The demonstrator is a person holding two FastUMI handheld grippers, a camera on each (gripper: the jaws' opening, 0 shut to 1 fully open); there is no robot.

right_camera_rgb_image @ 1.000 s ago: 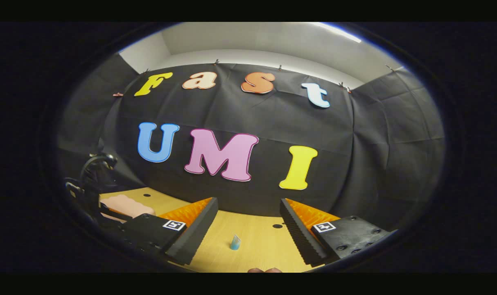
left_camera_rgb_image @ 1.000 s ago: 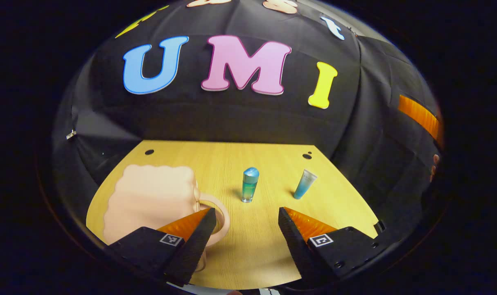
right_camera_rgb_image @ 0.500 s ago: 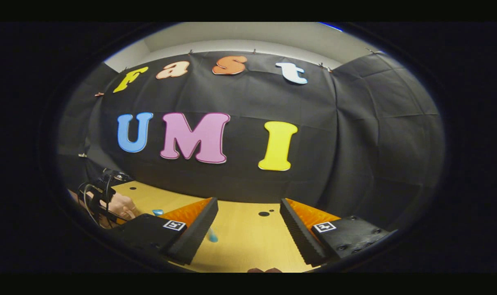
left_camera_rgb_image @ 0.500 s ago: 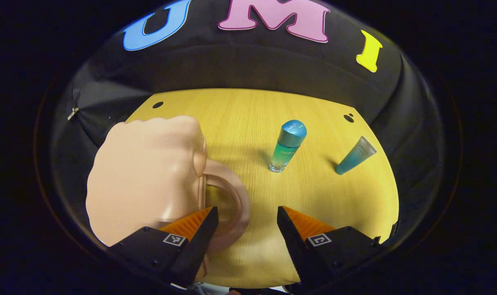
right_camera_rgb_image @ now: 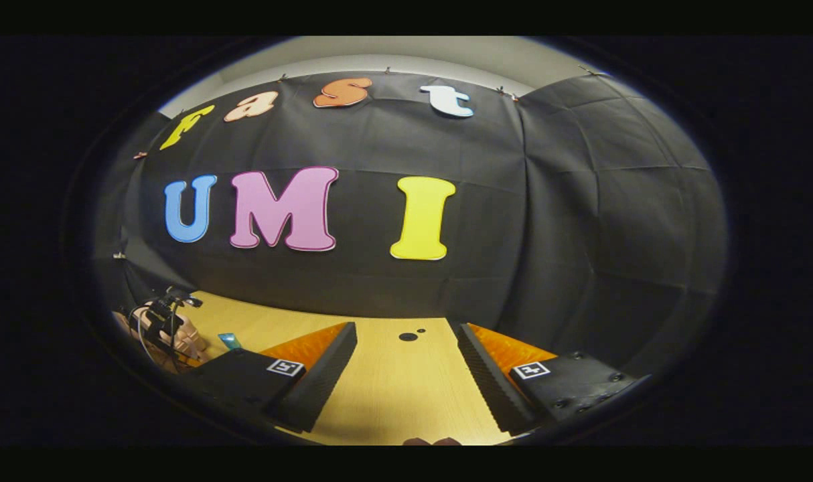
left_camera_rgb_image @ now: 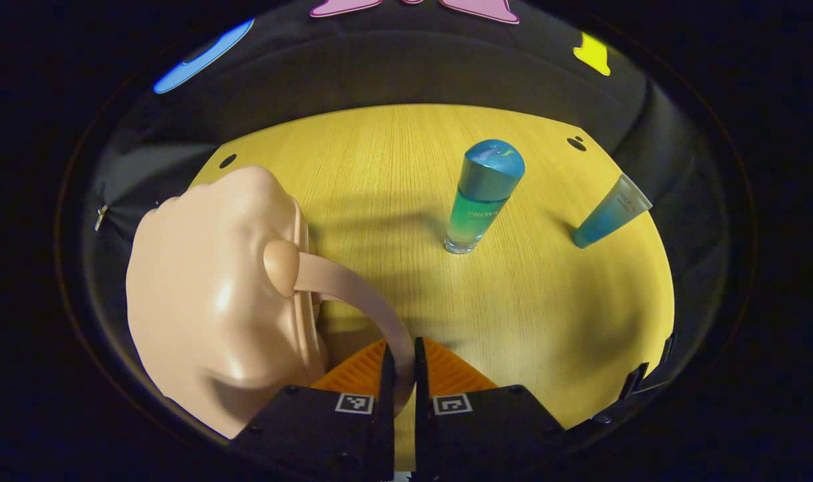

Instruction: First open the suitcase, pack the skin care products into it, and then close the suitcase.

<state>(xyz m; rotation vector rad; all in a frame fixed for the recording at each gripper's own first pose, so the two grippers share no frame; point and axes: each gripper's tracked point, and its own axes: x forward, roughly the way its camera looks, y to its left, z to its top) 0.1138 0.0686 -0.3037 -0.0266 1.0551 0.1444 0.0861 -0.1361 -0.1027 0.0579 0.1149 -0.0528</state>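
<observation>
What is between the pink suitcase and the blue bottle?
Just bare wooden table, seen in the left gripper view. The suitcase and the upright bottle stand apart with nothing between them.

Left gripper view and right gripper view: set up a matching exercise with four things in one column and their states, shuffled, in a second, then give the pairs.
Things:
1. suitcase
2. bottle
3. left gripper
4. right gripper

States:
A. fingers wide apart over bare table
B. standing upright, cap on top
C. lying closed on the table
D. fingers shut on the suitcase handle

Pairs: 1-C, 2-B, 3-D, 4-A
</observation>
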